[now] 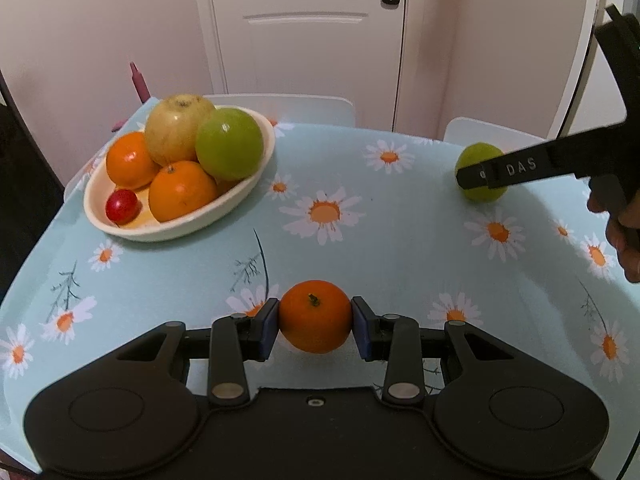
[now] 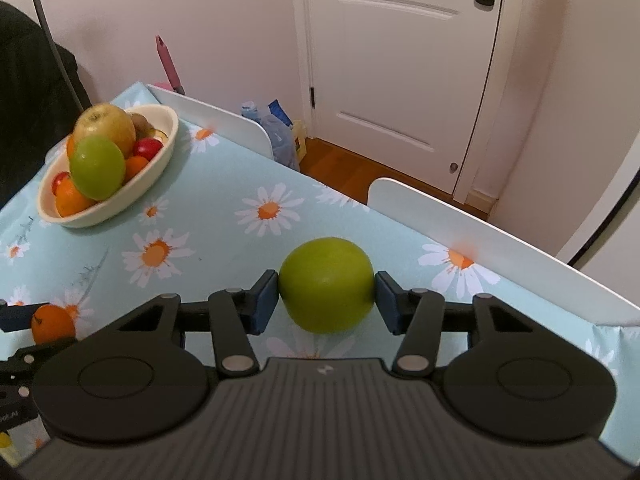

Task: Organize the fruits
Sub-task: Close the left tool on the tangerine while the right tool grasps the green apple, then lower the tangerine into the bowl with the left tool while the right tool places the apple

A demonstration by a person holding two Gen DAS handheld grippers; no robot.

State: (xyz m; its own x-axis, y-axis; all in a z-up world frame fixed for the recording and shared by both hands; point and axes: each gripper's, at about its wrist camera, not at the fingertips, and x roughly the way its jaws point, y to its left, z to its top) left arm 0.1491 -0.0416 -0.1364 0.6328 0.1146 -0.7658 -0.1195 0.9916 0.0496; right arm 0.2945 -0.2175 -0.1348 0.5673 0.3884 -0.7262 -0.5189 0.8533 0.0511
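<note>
My left gripper [image 1: 315,320] is shut on an orange [image 1: 315,316] just above the daisy tablecloth. My right gripper [image 2: 327,296] is shut on a green apple [image 2: 327,285]; the left wrist view shows that apple [image 1: 480,190] at the far right with the right gripper's finger across it. A cream oval bowl [image 1: 236,200] at the far left holds a yellow apple [image 1: 176,128], a green apple [image 1: 229,143], two oranges and a small red fruit [image 1: 121,205]. The bowl [image 2: 160,160] also shows in the right wrist view, at the upper left.
The table [image 1: 360,248] has a light blue cloth with daisies. White chair backs [image 2: 460,220] stand along its far edge. A white door [image 1: 312,32] is behind. A pink stick [image 1: 138,80] stands past the bowl.
</note>
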